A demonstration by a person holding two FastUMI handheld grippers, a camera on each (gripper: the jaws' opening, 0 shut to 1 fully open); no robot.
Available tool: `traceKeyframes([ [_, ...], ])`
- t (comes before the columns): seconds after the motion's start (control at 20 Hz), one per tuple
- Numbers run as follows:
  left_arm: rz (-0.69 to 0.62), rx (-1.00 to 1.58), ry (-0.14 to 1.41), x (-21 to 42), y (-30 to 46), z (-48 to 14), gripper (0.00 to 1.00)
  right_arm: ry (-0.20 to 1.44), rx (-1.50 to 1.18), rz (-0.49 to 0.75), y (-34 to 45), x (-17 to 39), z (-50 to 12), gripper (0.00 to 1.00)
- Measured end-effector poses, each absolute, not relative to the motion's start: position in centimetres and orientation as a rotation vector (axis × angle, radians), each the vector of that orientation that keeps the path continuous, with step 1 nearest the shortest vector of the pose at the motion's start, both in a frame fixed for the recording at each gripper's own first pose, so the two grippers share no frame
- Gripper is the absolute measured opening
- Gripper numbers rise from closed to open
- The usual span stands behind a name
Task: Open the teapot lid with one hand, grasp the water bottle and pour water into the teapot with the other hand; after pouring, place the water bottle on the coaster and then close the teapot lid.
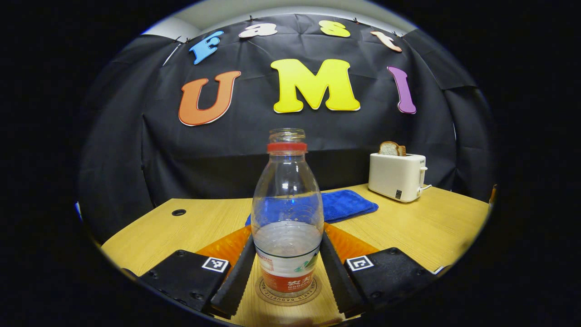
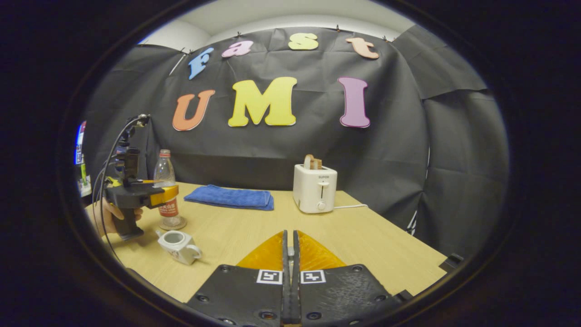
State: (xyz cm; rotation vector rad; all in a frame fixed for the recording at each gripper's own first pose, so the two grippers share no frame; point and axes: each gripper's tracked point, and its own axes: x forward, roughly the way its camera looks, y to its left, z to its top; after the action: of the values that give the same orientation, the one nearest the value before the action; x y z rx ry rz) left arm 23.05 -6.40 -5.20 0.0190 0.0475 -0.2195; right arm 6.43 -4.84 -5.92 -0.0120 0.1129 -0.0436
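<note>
**Now: bottle on the coaster, teapot without its lid**

Your left gripper point(image 1: 287, 272) has its jaws spread to either side of the water bottle point(image 1: 287, 213); whether the fingers point(image 1: 236, 277) touch the plastic or stand just clear, you cannot tell from the left gripper view. The bottle stands upright on the round coaster point(image 1: 288, 297), cap off, partly filled. Behind it lie a blue cloth point(image 1: 347, 204) and, farther right, a toaster point(image 1: 397, 176) with bread in it.

Your right gripper point(image 2: 289, 268) has its jaws closed together on nothing, low over the wooden surface point(image 2: 254, 227). In the right gripper view your hand point(image 2: 106, 215) holds the left gripper beside the bottle, and the small white teapot point(image 2: 178, 245) sits just in front of the coaster, mouth uncovered.
</note>
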Motion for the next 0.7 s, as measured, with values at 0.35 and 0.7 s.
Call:
traceKeyframes([
  [0.35,-0.221,0.050,0.069,22.6,-6.4,-5.7,0.99,0.107,-0.023,-0.033,-4.2,6.0,-5.6,0.00],
  [0.7,-0.182,0.071,0.050,21.3,-5.5,-3.9,0.99,0.086,-0.038,-0.018,-3.0,5.5,-4.9,0.00],
])
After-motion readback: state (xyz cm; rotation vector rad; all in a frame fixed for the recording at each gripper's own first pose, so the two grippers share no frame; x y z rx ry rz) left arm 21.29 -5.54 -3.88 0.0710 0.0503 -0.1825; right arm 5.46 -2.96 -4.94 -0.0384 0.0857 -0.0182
